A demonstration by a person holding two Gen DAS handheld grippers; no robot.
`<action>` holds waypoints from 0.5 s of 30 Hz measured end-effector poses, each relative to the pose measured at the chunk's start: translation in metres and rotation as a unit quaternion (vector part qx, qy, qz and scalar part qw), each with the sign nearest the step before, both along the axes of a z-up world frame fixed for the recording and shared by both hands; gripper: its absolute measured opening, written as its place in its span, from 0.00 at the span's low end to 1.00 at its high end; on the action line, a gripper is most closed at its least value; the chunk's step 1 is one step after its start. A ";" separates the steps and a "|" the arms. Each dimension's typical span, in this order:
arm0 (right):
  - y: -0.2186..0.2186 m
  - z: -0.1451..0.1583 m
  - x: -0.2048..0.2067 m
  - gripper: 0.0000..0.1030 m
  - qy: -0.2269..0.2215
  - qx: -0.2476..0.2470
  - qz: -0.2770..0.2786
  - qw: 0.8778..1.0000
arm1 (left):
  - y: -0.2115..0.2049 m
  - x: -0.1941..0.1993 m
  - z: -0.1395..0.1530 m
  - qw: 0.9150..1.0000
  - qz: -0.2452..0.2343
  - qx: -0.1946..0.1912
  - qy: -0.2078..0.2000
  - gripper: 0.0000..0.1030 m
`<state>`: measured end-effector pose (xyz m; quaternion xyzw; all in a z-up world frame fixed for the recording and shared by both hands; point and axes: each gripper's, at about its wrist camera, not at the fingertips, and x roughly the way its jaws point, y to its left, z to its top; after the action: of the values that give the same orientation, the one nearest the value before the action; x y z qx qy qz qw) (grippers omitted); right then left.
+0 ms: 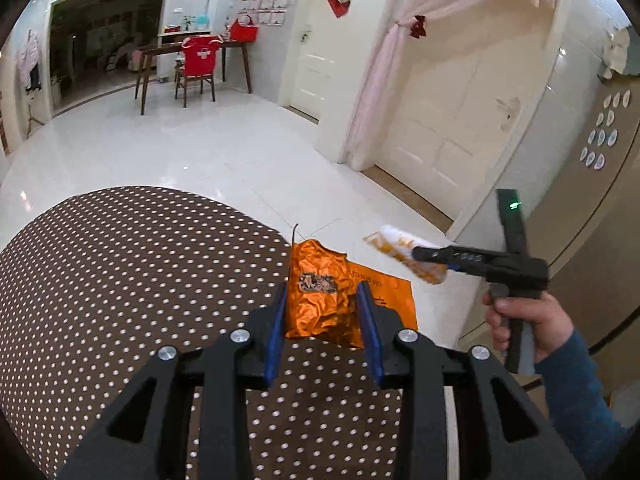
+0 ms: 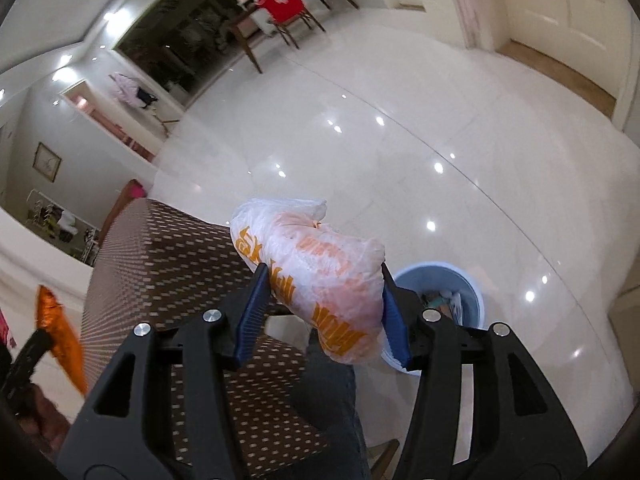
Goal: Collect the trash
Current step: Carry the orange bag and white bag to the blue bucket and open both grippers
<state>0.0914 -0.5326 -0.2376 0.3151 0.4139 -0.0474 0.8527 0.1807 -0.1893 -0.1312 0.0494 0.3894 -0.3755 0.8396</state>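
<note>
Polka-dot tablecloth [image 1: 120,272], tongs [image 1: 324,304] pinching crinkled foil wrapper [image 1: 316,292] — tongs [image 2: 324,300] clamping plastic bag [image 2: 320,264]

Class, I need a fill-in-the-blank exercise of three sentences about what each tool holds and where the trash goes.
1. The left tool grips a crinkled foil wrapper coloured ____.
2. The right tool grips a crumpled white plastic bag with lettering coloured ____.
3. The round light-blue bin stands on the glossy white ____.

Missing words: orange; orange; floor
</note>
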 end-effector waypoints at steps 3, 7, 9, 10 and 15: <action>-0.006 -0.025 0.004 0.68 0.028 0.003 -0.003 1.000 | -0.010 0.002 -0.003 1.000 -0.009 0.004 0.003 0.31; -0.015 -0.050 0.004 0.86 0.062 0.015 -0.033 0.997 | -0.023 0.004 -0.011 1.000 -0.019 0.011 0.010 0.31; -0.019 -0.051 0.001 0.91 0.063 0.020 -0.042 0.997 | -0.032 0.005 -0.015 0.999 -0.026 0.014 0.013 0.31; -0.023 -0.050 -0.004 0.91 0.059 0.021 -0.046 0.997 | -0.036 0.005 -0.016 0.999 -0.029 0.015 0.015 0.31; -0.034 -0.037 -0.013 0.91 0.040 0.019 -0.057 0.997 | -0.061 0.012 -0.030 0.998 -0.053 0.030 0.023 0.31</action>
<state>0.0788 -0.5664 -0.2747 0.3517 0.4298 -0.1004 0.8255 0.1928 -0.2508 -0.1608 0.0864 0.4163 -0.4091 0.8073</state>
